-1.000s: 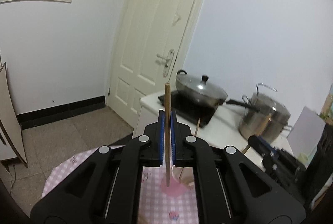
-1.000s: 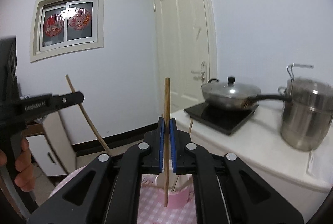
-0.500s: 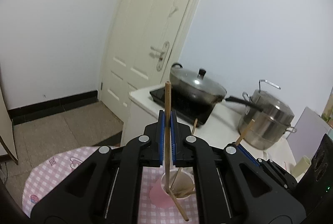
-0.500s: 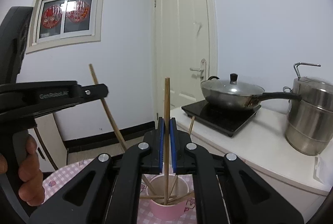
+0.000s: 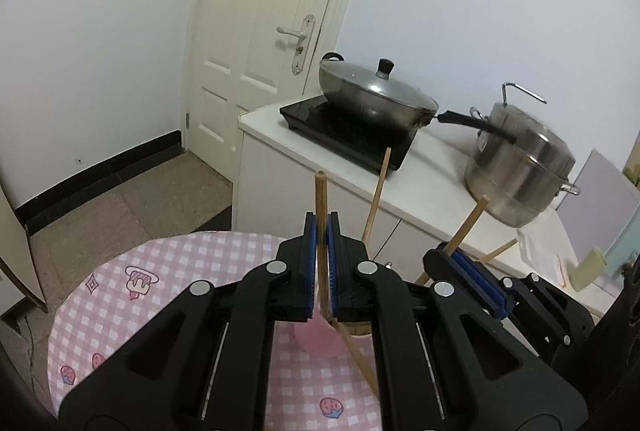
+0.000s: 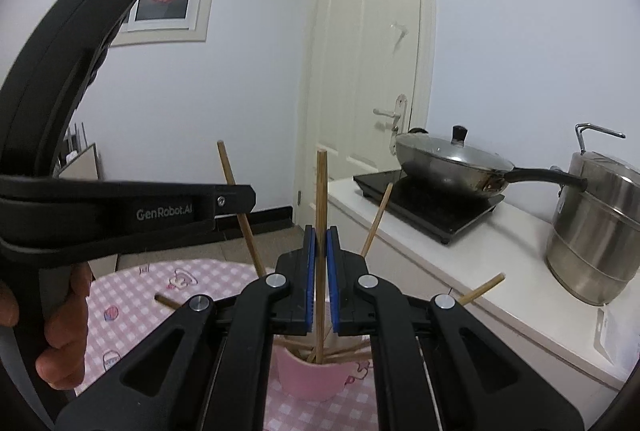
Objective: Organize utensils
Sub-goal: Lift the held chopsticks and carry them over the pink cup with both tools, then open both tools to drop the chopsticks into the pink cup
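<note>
The left tool (image 5: 321,231), black with ribbed blue pads, is clamped on a thin, round wooden chopstick (image 5: 321,203) standing nearly upright. The right tool (image 6: 321,243) pinches a second wooden chopstick (image 6: 321,191), whose lower end reaches into the smooth pink cylindrical cup (image 6: 312,377). More sticks fan out of that cup, which sits on the round surface (image 6: 132,295) under a pink checked cloth.
</note>
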Available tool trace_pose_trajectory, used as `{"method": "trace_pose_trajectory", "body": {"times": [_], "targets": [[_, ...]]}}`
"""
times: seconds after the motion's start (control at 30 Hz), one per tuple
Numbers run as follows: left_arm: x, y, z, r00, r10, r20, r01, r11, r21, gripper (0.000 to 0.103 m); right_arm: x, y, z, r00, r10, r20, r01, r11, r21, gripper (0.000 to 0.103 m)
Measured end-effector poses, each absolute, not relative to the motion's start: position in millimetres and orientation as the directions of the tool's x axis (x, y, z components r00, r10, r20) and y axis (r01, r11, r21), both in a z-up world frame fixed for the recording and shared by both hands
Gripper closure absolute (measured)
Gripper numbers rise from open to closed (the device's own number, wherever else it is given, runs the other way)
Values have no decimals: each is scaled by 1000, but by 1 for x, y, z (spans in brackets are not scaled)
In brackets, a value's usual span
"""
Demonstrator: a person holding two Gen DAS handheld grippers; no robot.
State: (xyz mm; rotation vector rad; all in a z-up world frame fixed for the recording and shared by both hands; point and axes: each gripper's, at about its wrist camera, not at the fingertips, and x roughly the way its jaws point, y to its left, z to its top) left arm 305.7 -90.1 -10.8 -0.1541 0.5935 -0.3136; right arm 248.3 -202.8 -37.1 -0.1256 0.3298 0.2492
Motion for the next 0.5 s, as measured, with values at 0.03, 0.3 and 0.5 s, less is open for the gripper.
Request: {"method": "trace_pose_trajectory", "body": {"times": [0.03, 0.3, 0.5], "targets": [[306, -90, -12, 778, -334, -532, 247, 941, -231, 97, 248, -202, -39, 914, 220, -342, -262, 961, -83, 99], [301, -92, -18, 752, -337, -566, 267, 941, -206, 96, 249, -202, -57, 899, 205, -388, -252, 965, -75, 99], [296, -91, -19, 735, -356, -576, 292, 934, -206, 96, 248, -203, -64, 891, 199, -409, -247, 967, -66, 98]]}}
